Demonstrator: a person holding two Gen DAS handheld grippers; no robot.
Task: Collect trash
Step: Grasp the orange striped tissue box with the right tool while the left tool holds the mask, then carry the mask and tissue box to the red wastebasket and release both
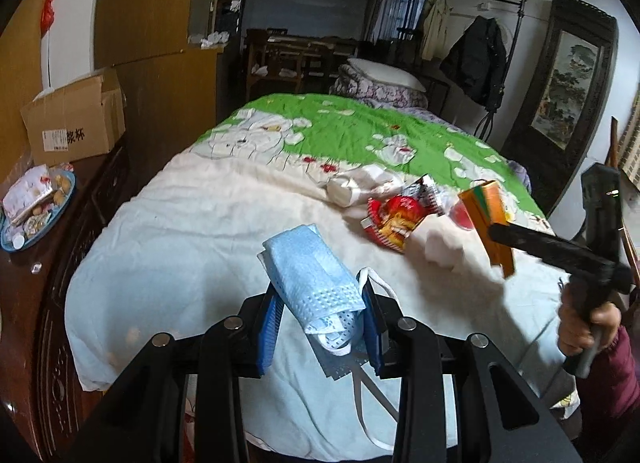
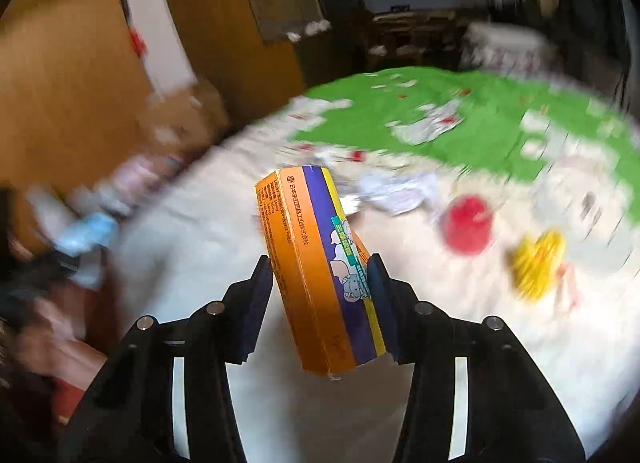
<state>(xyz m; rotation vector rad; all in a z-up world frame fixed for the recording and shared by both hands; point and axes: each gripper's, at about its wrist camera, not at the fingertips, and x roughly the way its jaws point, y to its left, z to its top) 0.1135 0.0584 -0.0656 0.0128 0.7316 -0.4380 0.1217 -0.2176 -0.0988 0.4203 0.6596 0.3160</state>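
1. Nearest your left camera, the left hand-held gripper (image 1: 320,327) is clenched on a folded blue face mask (image 1: 310,281), which it carries above the pale foot end of the bed (image 1: 180,231). The mask's white ear loops (image 1: 362,387) dangle below the pads.
2. Your right hand-held gripper (image 2: 320,303) is grasping an orange carton (image 2: 320,267) in the air over the bed, between the mask and the remaining litter.
3. The carton's long axis runs away from the right camera and leans up and to the left in that view. Its far end points toward the wooden wall, and its near end hangs below the pads.
4. The pads grip the carton across its narrow sides and it sits skewed between them. I judge it could pivot or slip out if you swing quickly, and the heavy blur in the right view suggests a fast swing.
5. The mask is soft and held only at one end. I judge it could pull free, or a loop could snag on the linkage.
6. A red wrapper (image 1: 394,219), a red round thing (image 2: 468,229) and a yellow thing (image 2: 538,263) lie on the bed. A low pass could knock them further off.
7. No bin shows in either view, so I cannot tell where either piece should go.
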